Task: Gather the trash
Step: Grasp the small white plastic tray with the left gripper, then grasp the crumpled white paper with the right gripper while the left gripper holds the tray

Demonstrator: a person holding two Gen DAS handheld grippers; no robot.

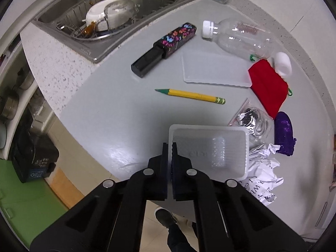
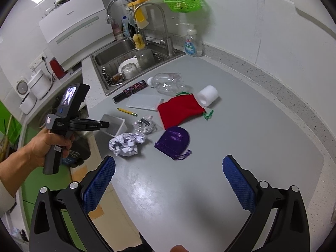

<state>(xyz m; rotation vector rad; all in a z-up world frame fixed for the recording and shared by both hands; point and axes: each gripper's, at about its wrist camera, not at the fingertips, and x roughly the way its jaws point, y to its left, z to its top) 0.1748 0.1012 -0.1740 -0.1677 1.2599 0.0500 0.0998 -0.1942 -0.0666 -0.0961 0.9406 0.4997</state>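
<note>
Barely started: your left gripper (image 1: 169, 147) pinches the tray (image 1: 243, 134) wall, right gripper (image 2: 169, 168) gapes empty, paper (image 2: 124, 145) and bottle (image 2: 168, 83) remain.

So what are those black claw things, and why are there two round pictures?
They are grabbing tools that a person holds, one in each hand. Each tool carries a little camera, so each picture looks out along one tool. In the left tool's picture, the left gripper has its jaws shut on the wall of a clear plastic tub. In the other picture, the right gripper is open and holds nothing. You can also see the hand holding the left tool. On the grey counter lie a crumpled paper ball, a pencil, an empty bottle, a red pouch and a purple pouch.
</note>
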